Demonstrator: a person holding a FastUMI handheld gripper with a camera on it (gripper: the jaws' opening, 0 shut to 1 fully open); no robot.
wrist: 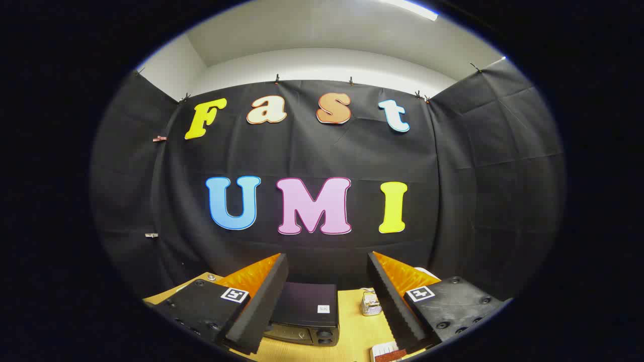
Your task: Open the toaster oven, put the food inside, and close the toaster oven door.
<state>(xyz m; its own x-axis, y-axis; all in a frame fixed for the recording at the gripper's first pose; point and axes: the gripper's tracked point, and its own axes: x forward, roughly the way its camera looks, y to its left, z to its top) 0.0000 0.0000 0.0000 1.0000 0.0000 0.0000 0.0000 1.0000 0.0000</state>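
Toaster oven [305, 312], a black metal box on the pale wooden table [354, 327], sits low just ahead between the fingers, and the gripper [327, 301] hangs wide open and empty, so it should dip squarely toward the door's top edge.

Toaster oven [306, 314] partly hidden behind the left finger [261, 301] of the gripper [327, 266]; front panel foreshortened, door state not discernible. Label on the oven's top too small to make out. Small jar-like item [370, 303] beside the right finger [392, 301], identity uncertain. Item at the near table [352, 332] edge, between the fingers [386, 352], cut off below, nature unclear. Small round object [211, 276] behind the left finger, largely hidden.
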